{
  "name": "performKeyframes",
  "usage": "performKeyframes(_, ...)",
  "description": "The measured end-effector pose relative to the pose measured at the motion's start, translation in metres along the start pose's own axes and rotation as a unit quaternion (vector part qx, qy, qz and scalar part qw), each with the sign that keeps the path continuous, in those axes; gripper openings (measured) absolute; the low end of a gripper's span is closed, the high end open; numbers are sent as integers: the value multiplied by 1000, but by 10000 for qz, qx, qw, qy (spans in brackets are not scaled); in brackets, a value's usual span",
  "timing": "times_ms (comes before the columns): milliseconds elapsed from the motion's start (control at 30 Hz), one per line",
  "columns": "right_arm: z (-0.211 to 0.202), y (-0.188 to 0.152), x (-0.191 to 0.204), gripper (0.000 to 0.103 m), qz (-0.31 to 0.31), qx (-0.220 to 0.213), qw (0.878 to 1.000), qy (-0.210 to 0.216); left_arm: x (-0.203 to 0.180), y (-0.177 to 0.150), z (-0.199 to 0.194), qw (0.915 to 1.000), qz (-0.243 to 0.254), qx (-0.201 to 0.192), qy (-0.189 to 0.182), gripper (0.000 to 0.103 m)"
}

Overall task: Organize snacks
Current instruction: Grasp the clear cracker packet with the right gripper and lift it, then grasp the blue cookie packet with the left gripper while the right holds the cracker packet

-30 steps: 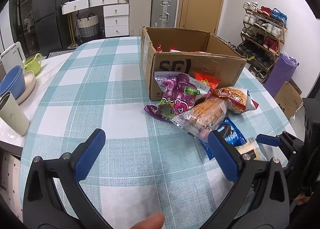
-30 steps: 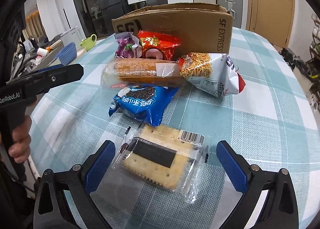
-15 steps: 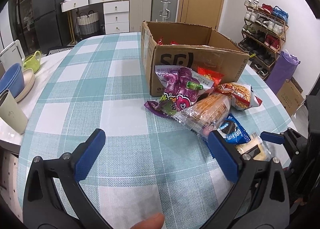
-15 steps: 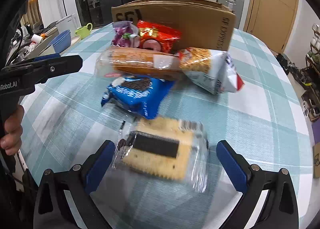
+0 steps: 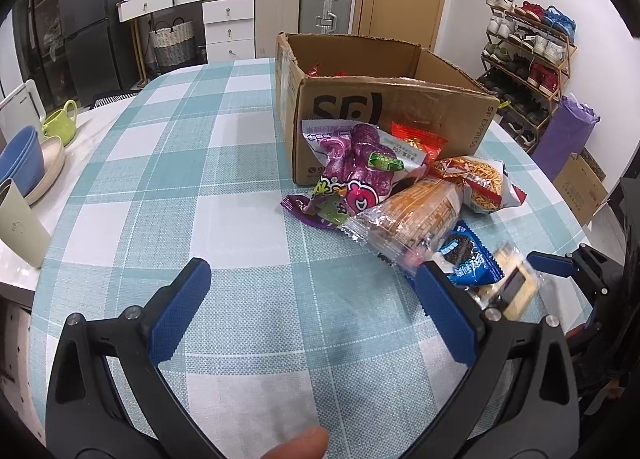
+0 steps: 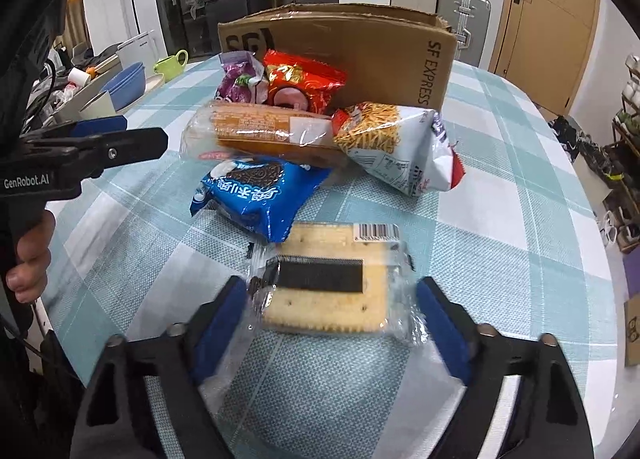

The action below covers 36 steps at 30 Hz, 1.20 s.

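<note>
A pile of snacks lies before an open cardboard box: purple candy bag, orange biscuit pack, noodle snack bag, red packet, blue cookie bag. A clear cracker pack lies nearest. My right gripper straddles the cracker pack, its blue pads touching the wrapper's sides; it also shows in the left wrist view. My left gripper is open and empty above bare tablecloth, left of the pile.
The round table has a teal checked cloth. Blue bowls, a beige cup and a green mug stand at its left edge. A shoe rack and small box are beyond the right edge.
My right gripper has moved forward over the cracker pack and its jaws have narrowed onto the wrapper. My left gripper has stayed open and drifted slightly.
</note>
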State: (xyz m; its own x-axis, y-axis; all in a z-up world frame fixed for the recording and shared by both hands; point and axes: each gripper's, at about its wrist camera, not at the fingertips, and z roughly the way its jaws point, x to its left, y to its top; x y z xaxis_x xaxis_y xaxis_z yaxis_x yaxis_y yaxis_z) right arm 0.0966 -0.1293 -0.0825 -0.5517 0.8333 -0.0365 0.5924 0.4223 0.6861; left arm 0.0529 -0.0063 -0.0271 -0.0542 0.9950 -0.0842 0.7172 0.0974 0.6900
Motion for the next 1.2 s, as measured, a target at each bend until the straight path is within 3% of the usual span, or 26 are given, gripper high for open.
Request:
performKeyframes(67, -5, -3, -3, 67, -21, -50, 10000, 43, 0, 0, 1, 10000, -11, 14, -22, 102)
performKeyframes(167, -11, -11, -11, 65, -34, -96, 9998, 146, -2, -1, 4, 10000, 6, 47, -32, 102)
performKeyframes(467, -30, -21, -41, 65, 349, -350, 9988, -37, -18, 1, 9, 9996, 109, 114, -234, 102)
performKeyframes(733, -47, -17, -55, 65, 600, -956, 9935, -146, -34, -6, 1, 9991, 187, 138, -357, 102)
performKeyframes(967, -48, -17, -60, 65, 694, -966, 9929, -52, -59, -23, -1, 9974, 149, 264, -657, 102)
performKeyframes(1200, -49, -17, -61, 65, 731, -975, 9925, -62, -92, -23, 24, 9963, 258, 473, -671, 102)
